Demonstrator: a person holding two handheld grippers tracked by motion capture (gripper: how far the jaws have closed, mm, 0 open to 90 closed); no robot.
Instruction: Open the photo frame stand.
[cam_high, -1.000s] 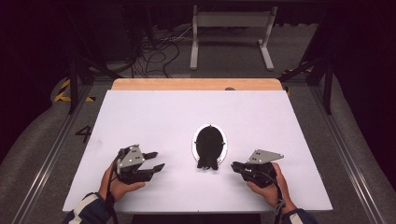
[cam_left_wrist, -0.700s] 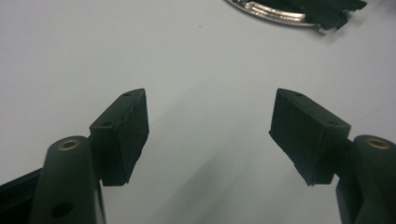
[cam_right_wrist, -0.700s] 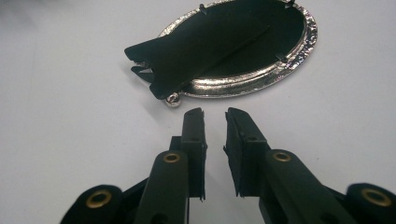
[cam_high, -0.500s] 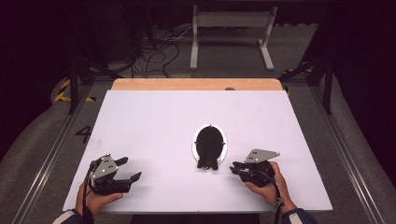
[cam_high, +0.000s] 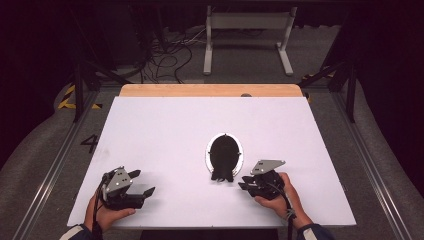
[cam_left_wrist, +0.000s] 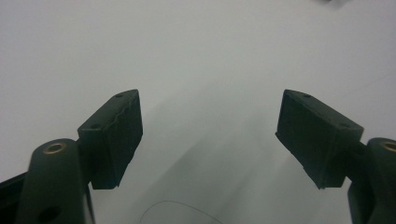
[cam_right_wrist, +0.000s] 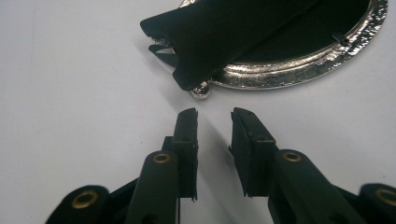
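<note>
Near edge of the white table (cam_high: 165, 125): the person's two hands came in from the bottom of the high view, each holding a gripper.

Left gripper (cam_high: 142, 186) sat near the near-left corner of the table, low over the surface and well apart from everything else. In the left gripper view its two black pads (cam_left_wrist: 114, 135) stood wide apart with bare white tabletop between them; the jaws had just been opening, and nothing lay between them.

Right gripper (cam_high: 243, 183) sat at near right of centre, its tips pointing left and slightly far toward the near end of the oval silver frame (cam_high: 240, 155). In the right gripper view its jaws (cam_right_wrist: 214, 116) stood a narrow gap apart, nothing between the pads (cam_right_wrist: 187, 140), not touching the frame. They had just been opening a little. The tips lay just beside the frame's near end, close to a small silver ball foot (cam_right_wrist: 201, 90) at the rim.

The oval silver frame lay flat on the table, just right of centre and toward the near half. Its face was black. A black back stand (cam_right_wrist: 224, 32) projected past the frame's near rim toward the right gripper; its end looked ragged or notched. Whether the stand rested on the table or was lifted off it, could not tell.

Farther: bare white table up to a light wooden strip (cam_high: 210, 90) along the far edge. Beyond the table, dark floor with loose cables (cam_high: 170, 55) at far left and a pale metal stand (cam_high: 247, 30) at far centre.
</note>
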